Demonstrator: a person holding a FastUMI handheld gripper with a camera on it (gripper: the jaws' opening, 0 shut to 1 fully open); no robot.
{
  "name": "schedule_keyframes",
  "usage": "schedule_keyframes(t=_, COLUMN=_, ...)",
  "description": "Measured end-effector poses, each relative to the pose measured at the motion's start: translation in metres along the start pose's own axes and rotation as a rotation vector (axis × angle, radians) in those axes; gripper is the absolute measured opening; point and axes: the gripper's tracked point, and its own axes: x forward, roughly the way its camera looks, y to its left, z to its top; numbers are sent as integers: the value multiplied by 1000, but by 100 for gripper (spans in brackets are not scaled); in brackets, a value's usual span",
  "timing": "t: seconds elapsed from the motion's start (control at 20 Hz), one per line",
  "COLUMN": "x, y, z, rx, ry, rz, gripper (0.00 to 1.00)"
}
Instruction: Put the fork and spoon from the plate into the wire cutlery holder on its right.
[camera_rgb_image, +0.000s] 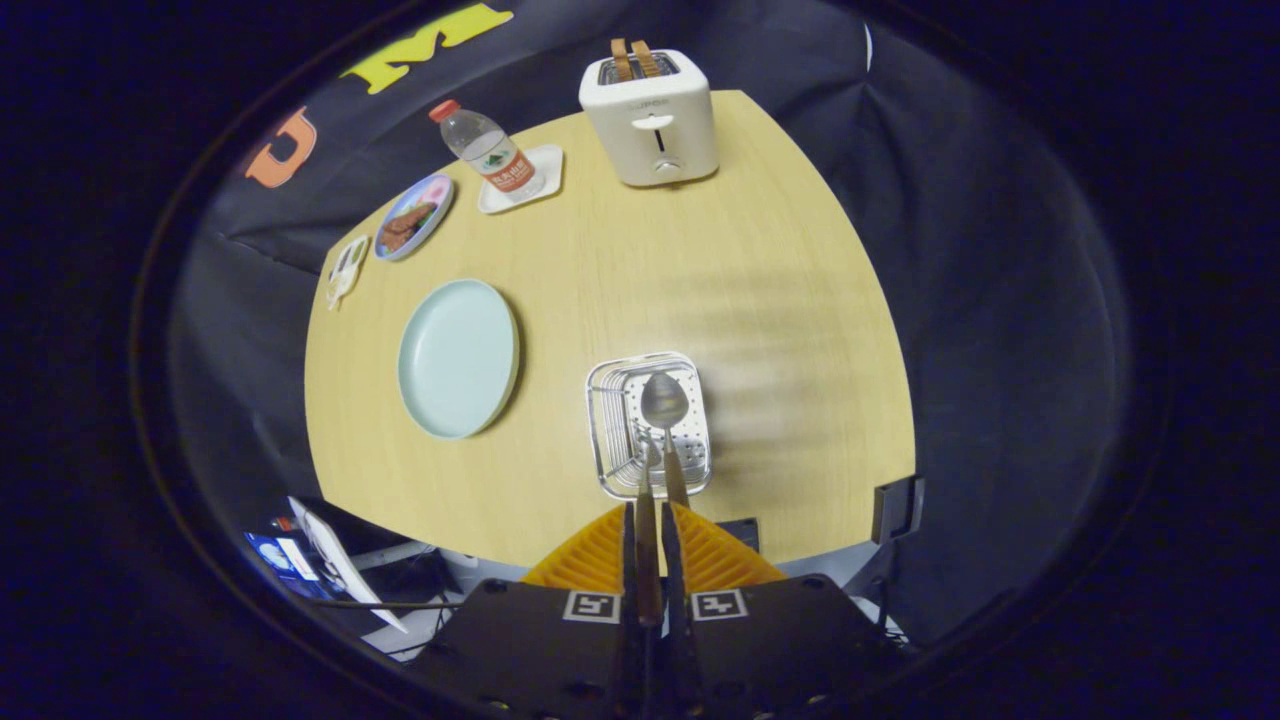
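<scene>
Wire cutlery holder (650, 425) sits on the counter (760, 300) just ahead of my tool (647, 520), right of the pale green plate (458, 358). I have the tool clamped together on a wooden handle; the spoon (664, 403) hangs bowl-first over the holder. Beside it I see the fork (645, 462), its tines inside the basket.

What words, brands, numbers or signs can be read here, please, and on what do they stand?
Toaster: a small brand mark on the front, too small to read.
Bottle: a printed label, too blurred to read.
Gripper, shut on a cutlery handle over the holder: two square coded tags, no words.
No text here can be quoted.
</scene>
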Motion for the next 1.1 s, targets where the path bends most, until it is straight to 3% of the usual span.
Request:
schedule_keyframes(t=0.1, x=-1, y=4, z=2, rx=-4, ry=-26, rz=14, gripper=15)
schedule_keyframes(t=0.2, x=-3, y=9, z=8, rx=-4, ry=-64, rz=30, gripper=29)
schedule_keyframes(t=0.35, x=-7, y=20, z=23, rx=-1, ry=-156, rz=63, gripper=67)
schedule_keyframes(t=0.45, x=-5, y=30, z=37, rx=-16, ry=-235, rz=89, gripper=85)
schedule_keyframes(t=0.8, x=-31, y=56, z=101, rx=-62, ry=-625, rz=107, gripper=92)
schedule_keyframes(t=1.1, x=-143, y=63, z=126, rx=-119, ry=-1002, rz=77, gripper=92)
